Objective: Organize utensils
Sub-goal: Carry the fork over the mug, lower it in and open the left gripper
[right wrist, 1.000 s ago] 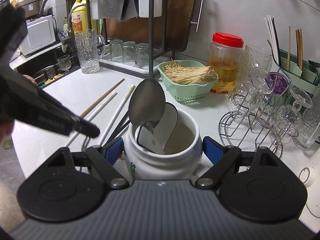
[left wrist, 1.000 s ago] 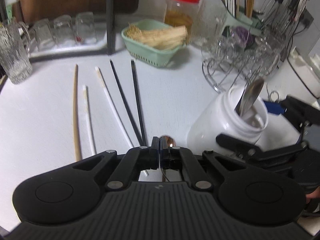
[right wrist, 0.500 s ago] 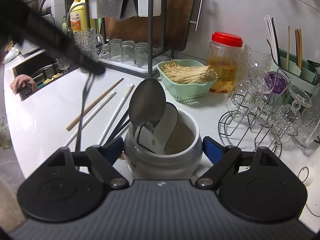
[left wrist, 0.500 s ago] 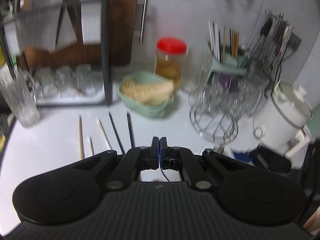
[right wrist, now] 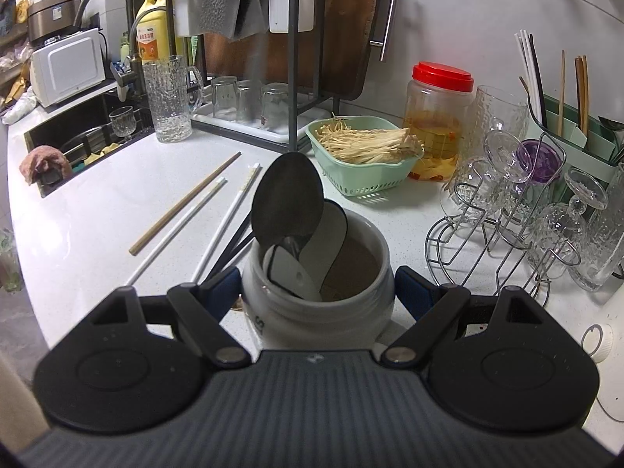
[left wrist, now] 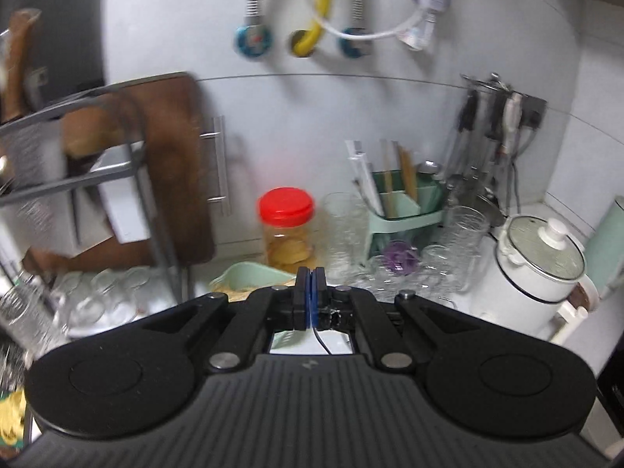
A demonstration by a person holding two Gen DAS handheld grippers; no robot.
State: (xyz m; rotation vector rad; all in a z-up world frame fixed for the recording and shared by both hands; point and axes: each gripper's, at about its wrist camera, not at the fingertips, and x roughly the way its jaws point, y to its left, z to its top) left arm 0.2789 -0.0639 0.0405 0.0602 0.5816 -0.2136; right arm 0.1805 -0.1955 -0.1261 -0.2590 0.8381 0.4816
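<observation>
My right gripper point(right wrist: 318, 290) is shut on a white jar point(right wrist: 318, 312) that stands on the counter, with a finger on each side. A metal spoon point(right wrist: 286, 204) and a dark flat utensil point(right wrist: 331, 234) stand in the jar. Several chopsticks point(right wrist: 187, 208), wooden, white and black, lie on the counter left of the jar. My left gripper point(left wrist: 311, 288) is shut on the thin dark handle of a utensil point(left wrist: 321, 341) that hangs below it; its lower end is hidden. It is raised high and faces the back wall.
A green basket of noodles point(right wrist: 364, 156), a red-lidded jar point(right wrist: 438, 117) and a green utensil caddy point(left wrist: 405, 202) stand at the back. A wire rack with glasses point(right wrist: 518, 210) is on the right, a white cooker point(left wrist: 538, 269) beyond it. The sink point(right wrist: 78, 144) is at the left.
My left gripper has risen from the counter by the chopsticks and tilted up toward the wall with the utensil in it. It has left the right wrist view. The right gripper has not moved.
</observation>
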